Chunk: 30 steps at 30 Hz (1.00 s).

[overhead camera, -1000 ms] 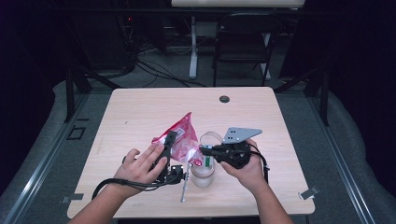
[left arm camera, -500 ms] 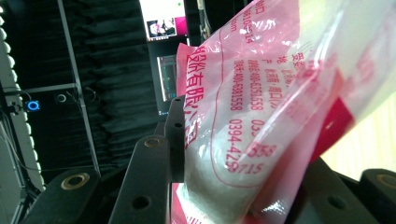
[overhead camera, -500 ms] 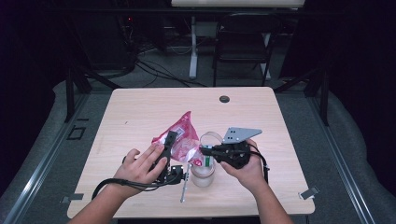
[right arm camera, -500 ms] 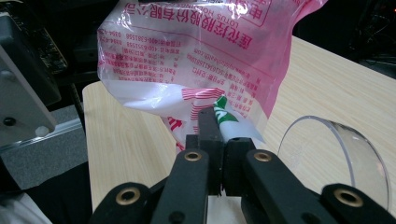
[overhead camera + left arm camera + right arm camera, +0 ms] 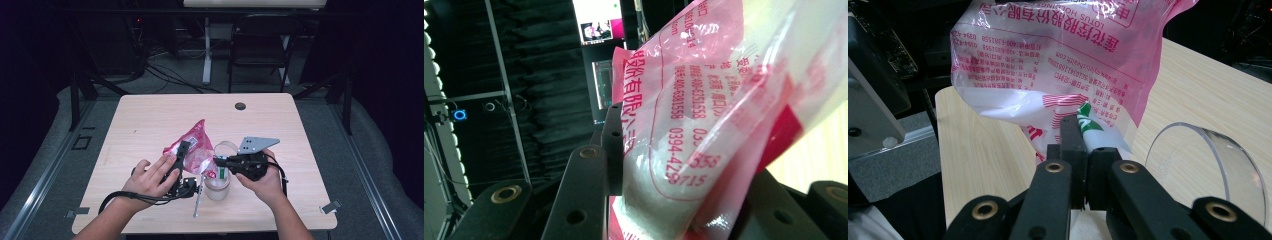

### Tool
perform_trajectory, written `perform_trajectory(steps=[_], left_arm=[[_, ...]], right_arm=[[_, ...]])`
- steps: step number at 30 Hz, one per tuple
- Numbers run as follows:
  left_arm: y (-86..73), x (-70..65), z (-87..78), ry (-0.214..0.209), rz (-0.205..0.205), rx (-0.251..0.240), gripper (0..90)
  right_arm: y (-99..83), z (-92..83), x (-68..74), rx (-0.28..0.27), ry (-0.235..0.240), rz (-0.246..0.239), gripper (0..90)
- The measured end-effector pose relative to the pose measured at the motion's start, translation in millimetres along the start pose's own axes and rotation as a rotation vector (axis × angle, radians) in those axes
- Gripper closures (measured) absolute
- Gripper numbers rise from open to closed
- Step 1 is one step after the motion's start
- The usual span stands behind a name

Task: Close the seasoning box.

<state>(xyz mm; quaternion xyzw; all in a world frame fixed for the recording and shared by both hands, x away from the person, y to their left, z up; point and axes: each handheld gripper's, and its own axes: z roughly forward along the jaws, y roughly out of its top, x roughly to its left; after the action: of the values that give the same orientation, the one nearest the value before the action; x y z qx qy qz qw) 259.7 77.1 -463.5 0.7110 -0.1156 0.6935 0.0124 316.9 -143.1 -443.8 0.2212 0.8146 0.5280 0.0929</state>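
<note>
Left gripper point(image 5: 181, 152): jaws clamped on the pink bag point(image 5: 196, 147), one on each face of it, in the left gripper view.
Right gripper point(image 5: 221, 162): jaws pinched tight on the bag's lower corner, at the green and white print, in the right gripper view.
Pink bag: held up off the desk point(image 5: 150, 115) between the 2 grippers, white powder in its lower part, just above the clear jar point(image 5: 217, 185).
Clear jar: stands near the desk's 6 o'clock edge.
Clear lid point(image 5: 226, 148): at 12 o'clock of the jar, beside the bag.
Spoon point(image 5: 198, 199): lies at 9 o'clock of the jar.
</note>
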Motion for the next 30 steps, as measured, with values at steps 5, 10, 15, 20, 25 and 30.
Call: perform_trajectory(steps=[5,10,15,20,25,30], left_arm=[[0.2,0.3,0.0,0.000,0.002,-0.001,69.2],[0.8,1.1,0.0,0.005,0.011,-0.002,69.2],[1.0,1.9,0.1,0.003,0.015,-0.002,69.2],[1.4,2.0,0.1,0.002,0.015,-0.001,69.2],[1.6,1.6,0.6,0.001,0.014,-0.004,69.2],[1.9,1.3,0.3,0.001,0.016,-0.006,69.1]], right_arm=[[0.0,0.0,0.0,0.000,0.000,0.000,89.6],[-0.3,0.0,-0.3,0.001,-0.002,0.001,89.6],[-0.4,0.1,-0.6,-0.001,0.000,0.003,89.6],[-0.6,0.0,-0.8,-0.002,-0.001,0.004,89.6],[-0.7,0.1,-0.9,0.000,-0.004,0.003,89.6],[-1.1,0.5,-1.2,0.005,-0.003,0.005,89.6]])
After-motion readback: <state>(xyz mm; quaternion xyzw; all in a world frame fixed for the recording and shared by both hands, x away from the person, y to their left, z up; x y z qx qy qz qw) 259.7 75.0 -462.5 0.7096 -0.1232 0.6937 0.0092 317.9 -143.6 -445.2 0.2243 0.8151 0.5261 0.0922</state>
